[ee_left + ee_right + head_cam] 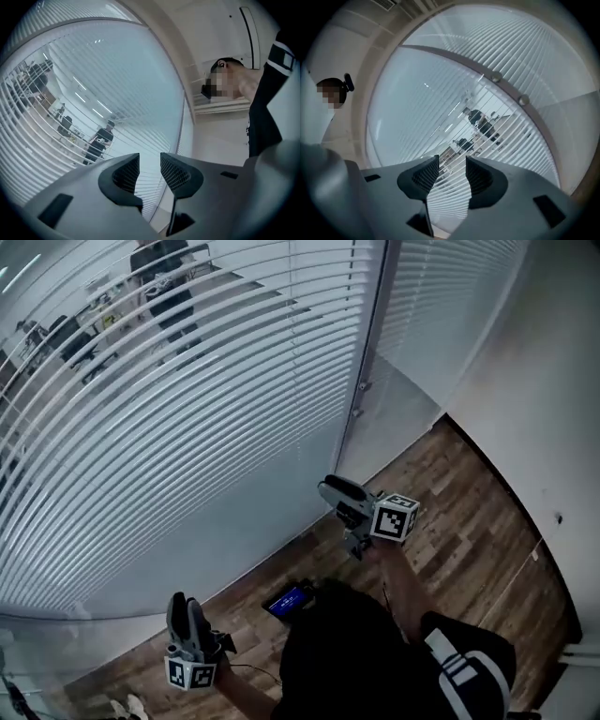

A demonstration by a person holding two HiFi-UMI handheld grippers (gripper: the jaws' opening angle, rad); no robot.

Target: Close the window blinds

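White slatted blinds [187, 427] cover a tall glass wall; their slats stand tilted apart, and an office shows through them. In the head view my left gripper [185, 601] is low at the bottom left, over the floor and short of the blinds. My right gripper [330, 486] is held higher, near the vertical frame post [367, 352], and touches nothing. The left gripper view has the blinds [84, 93] ahead of the left gripper [150, 164], open and empty. In the right gripper view the right gripper [452, 166] is also open and empty before the blinds [497, 61].
Two small knobs [362, 386] sit on the frame post, with a second blind panel [441, 306] to its right. A white wall [544, 409] closes the right side. The floor is wood planks [450, 502]. A small lit screen [289, 600] sits at my chest.
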